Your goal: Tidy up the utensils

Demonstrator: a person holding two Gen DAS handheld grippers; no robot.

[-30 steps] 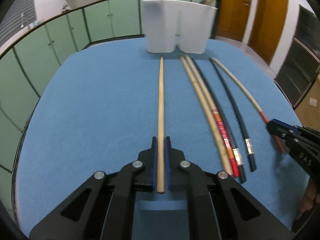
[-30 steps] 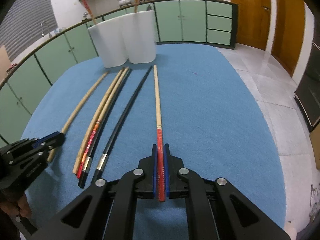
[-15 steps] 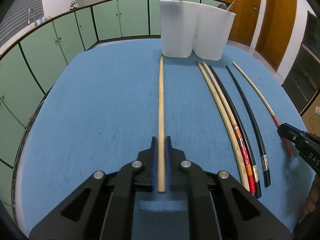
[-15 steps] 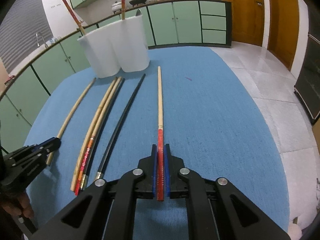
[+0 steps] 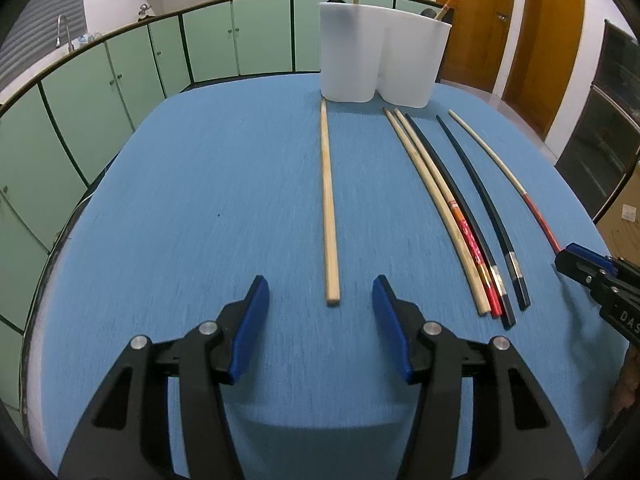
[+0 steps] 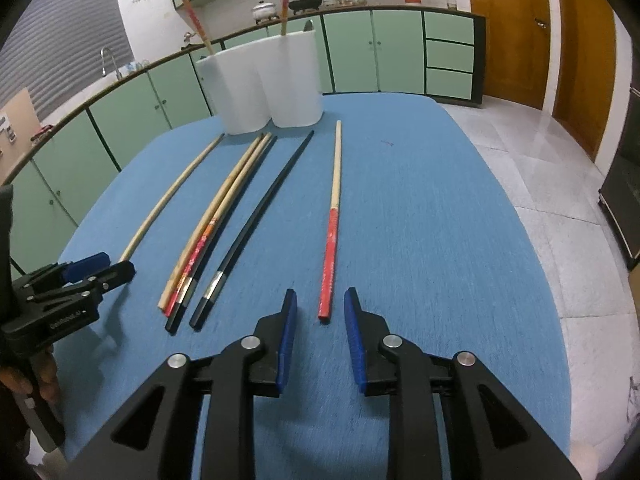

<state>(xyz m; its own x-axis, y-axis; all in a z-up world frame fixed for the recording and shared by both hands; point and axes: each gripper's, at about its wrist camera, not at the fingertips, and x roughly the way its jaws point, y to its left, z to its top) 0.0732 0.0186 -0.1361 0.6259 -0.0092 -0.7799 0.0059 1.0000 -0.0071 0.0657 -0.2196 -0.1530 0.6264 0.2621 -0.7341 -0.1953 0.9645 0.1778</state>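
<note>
Chopsticks, the plain wooden one and the red-handled one, could be rolled aside if nudged by the spread, empty left gripper and right gripper.

White letters "DAS" show on the black body of the right tongs; nothing else reads clearly.

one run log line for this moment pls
left gripper: open, plain wooden chopstick on blue table | right gripper: open, red-handled chopstick on table | white holder: two chopsticks inside
</note>
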